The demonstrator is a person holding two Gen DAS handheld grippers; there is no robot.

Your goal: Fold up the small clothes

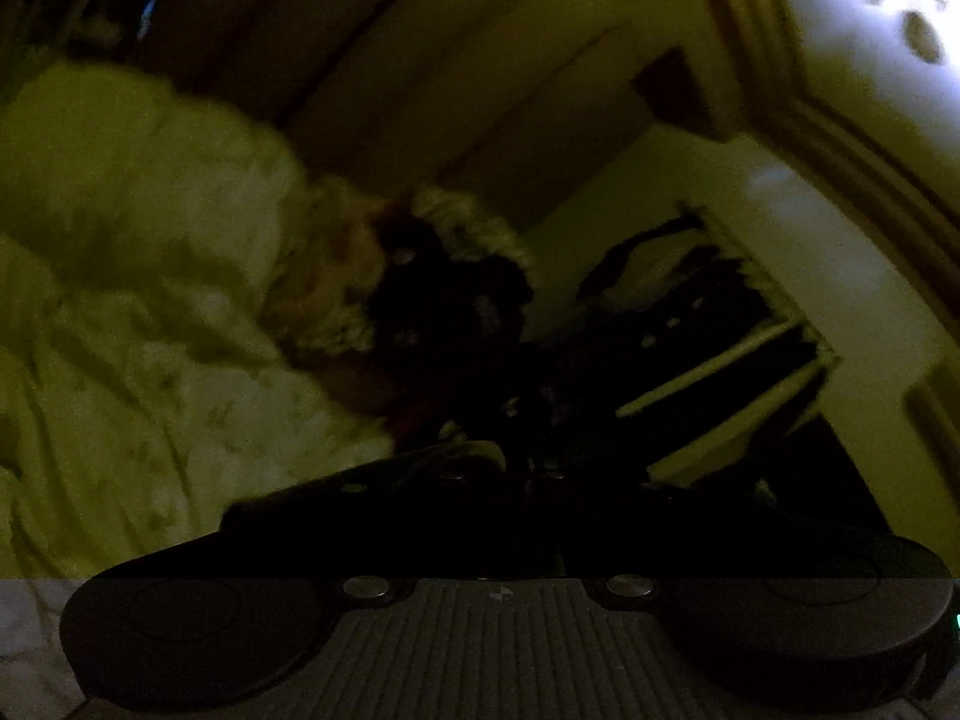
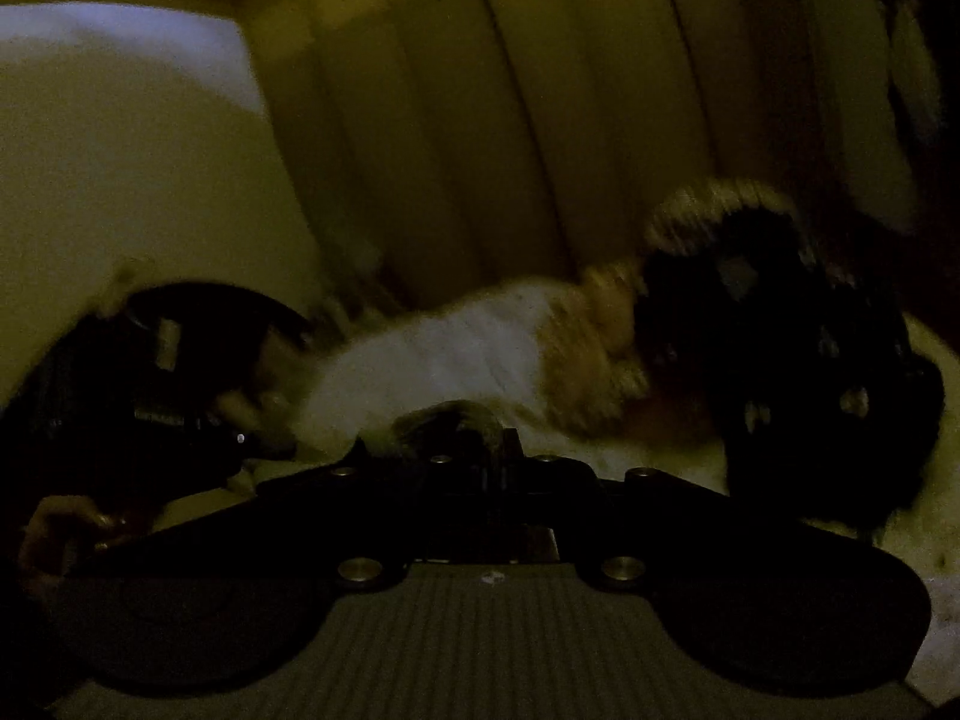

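Both views are very dark and blurred. In the left wrist view, my left gripper (image 1: 528, 468) sits with its jaws together on a dark garment with light spots (image 1: 456, 306) that hangs ahead of it. In the right wrist view, my right gripper (image 2: 498, 456) also has its jaws together, pinching dark fuzzy cloth (image 2: 444, 420). The same dark spotted garment (image 2: 780, 360) shows at right, next to a pale cloth (image 2: 444, 354). The other gripper (image 2: 156, 384) and a hand show at left.
A pale patterned bedcover (image 1: 132, 312) fills the left of the left wrist view. A white shelf unit (image 1: 780, 324) with slats stands at right. A bright window (image 1: 870, 12) is at top right. Tall pale panels (image 2: 540, 120) stand behind in the right wrist view.
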